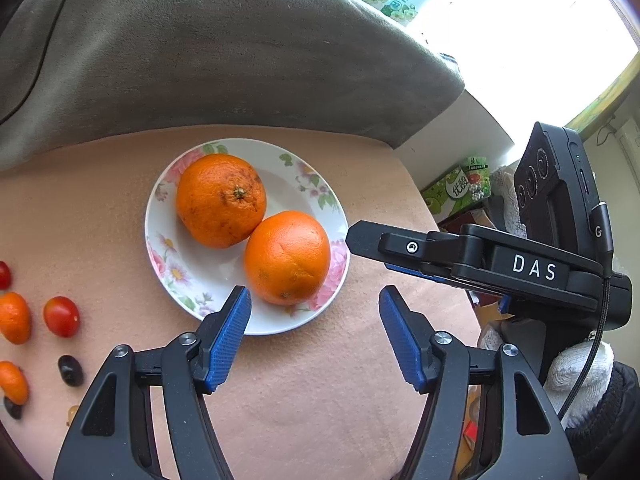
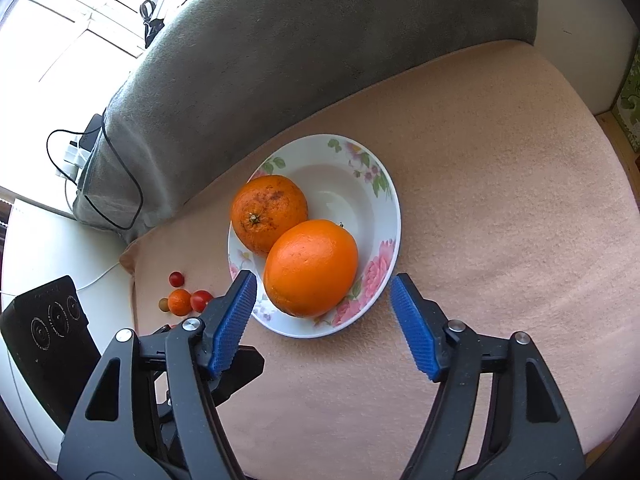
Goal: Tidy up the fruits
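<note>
A white floral plate (image 1: 276,160) (image 2: 376,184) sits on a peach cloth and holds two oranges: a speckled one with a stem (image 1: 221,200) (image 2: 269,212) and a smooth one (image 1: 287,257) (image 2: 311,267). My left gripper (image 1: 315,300) is open and empty, just in front of the plate's near rim. My right gripper (image 2: 323,286) is open and empty, its jaws on either side of the smooth orange without touching it; it also shows in the left wrist view (image 1: 360,240) at the plate's right. Cherry tomatoes (image 1: 61,316) (image 2: 201,300), kumquats (image 1: 14,317) (image 2: 179,301) and dark grapes (image 1: 71,370) lie loose to the plate's left.
A grey cushion (image 1: 224,52) (image 2: 304,40) rises behind the plate. The peach cloth (image 1: 304,400) (image 2: 500,200) spreads wide to the right of the plate. A green carton (image 1: 456,190) stands off the right edge. A black cable (image 2: 120,184) hangs at the cushion's left end.
</note>
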`<state>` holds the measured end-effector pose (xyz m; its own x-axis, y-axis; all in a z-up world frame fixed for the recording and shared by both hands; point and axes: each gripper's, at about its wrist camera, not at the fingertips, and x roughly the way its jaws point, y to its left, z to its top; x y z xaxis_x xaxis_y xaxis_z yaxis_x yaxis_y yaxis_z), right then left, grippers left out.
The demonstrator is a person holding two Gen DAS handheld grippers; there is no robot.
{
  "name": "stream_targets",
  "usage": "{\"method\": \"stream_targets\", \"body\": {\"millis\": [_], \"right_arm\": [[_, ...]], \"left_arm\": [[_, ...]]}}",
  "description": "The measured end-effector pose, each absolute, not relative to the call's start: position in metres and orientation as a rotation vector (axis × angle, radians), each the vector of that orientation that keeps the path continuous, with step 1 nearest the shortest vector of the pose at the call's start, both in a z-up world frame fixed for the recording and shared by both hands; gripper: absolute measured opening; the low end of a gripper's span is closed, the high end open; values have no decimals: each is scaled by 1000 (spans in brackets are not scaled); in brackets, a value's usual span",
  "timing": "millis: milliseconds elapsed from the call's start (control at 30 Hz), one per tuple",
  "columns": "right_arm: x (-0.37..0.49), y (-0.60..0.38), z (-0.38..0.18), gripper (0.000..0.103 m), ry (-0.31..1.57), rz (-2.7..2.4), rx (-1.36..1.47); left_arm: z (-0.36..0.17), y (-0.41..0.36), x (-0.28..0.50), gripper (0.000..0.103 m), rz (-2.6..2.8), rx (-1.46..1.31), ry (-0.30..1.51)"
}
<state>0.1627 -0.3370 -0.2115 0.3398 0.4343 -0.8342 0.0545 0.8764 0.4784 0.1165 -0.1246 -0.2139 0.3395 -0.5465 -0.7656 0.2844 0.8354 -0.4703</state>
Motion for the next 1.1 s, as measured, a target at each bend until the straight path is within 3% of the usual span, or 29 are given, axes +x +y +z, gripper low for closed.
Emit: {"method": "stream_targets", "body": {"millis": [467, 667, 1100], "right_arm": [[138, -321, -197, 74, 1106, 220, 255], [127, -302, -189, 82, 1057, 255, 163], [120, -241, -185, 82, 1101, 376, 3]], "left_arm": [[-219, -96, 101, 66, -468, -264, 1118], [-229, -63, 84, 66, -370, -295, 1142], [-245, 24, 45, 66, -144, -315, 1167]]}}
